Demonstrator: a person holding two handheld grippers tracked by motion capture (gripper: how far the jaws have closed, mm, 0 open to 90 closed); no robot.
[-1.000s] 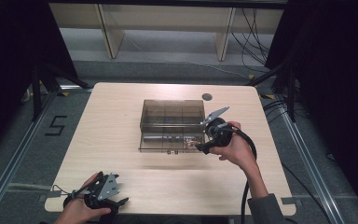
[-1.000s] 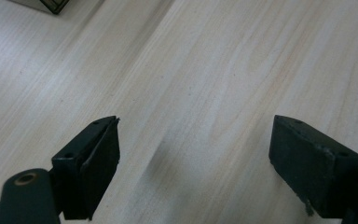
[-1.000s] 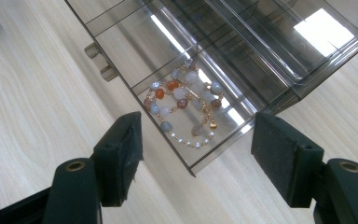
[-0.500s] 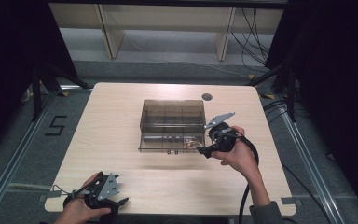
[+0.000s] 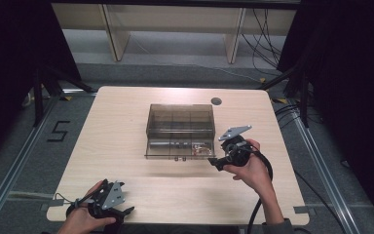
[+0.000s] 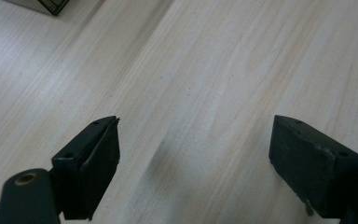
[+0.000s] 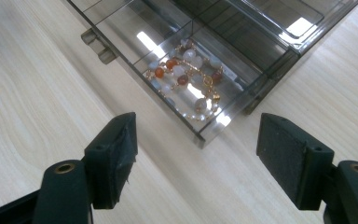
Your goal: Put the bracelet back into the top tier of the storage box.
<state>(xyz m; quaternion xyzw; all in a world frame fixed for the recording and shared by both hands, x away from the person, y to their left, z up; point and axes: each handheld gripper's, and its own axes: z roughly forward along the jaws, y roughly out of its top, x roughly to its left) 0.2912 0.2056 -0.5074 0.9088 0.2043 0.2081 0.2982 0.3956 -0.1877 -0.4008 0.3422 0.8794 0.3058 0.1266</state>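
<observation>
So over at the near left corner of the desk [image 5: 126,126], the left hand [image 5: 80,220] is holding the left gripper [image 5: 108,204] low, right by the near edge, with its grey three-cornered plate facing up. In the left gripper view its fingers [image 6: 98,158] are spread wide with just bare light wood grain between them, not touching anything.

In the middle of the desk sits a smoky clear plastic organizer box [image 5: 180,127] with divided compartments. Its low front section sticks out toward the near edge, and in the right end of that section there's a beaded bracelet [image 7: 189,77] — orange, white and pale beads on gold-looking links, piled loosely in that compartment.

Just right of the box's near right corner, the right hand [image 5: 251,168] comes in from the near edge with the wrist bent inward, aiming the right gripper [image 5: 217,162] leftward at that corner. Its cable loops back along the forearm. In the right gripper view its fingers [image 7: 114,154] are wide apart, holding nothing, framing the box corner, bracelet just ahead.

There's a small dark round hole [image 5: 216,101] near the far right edge of the desk.
</observation>
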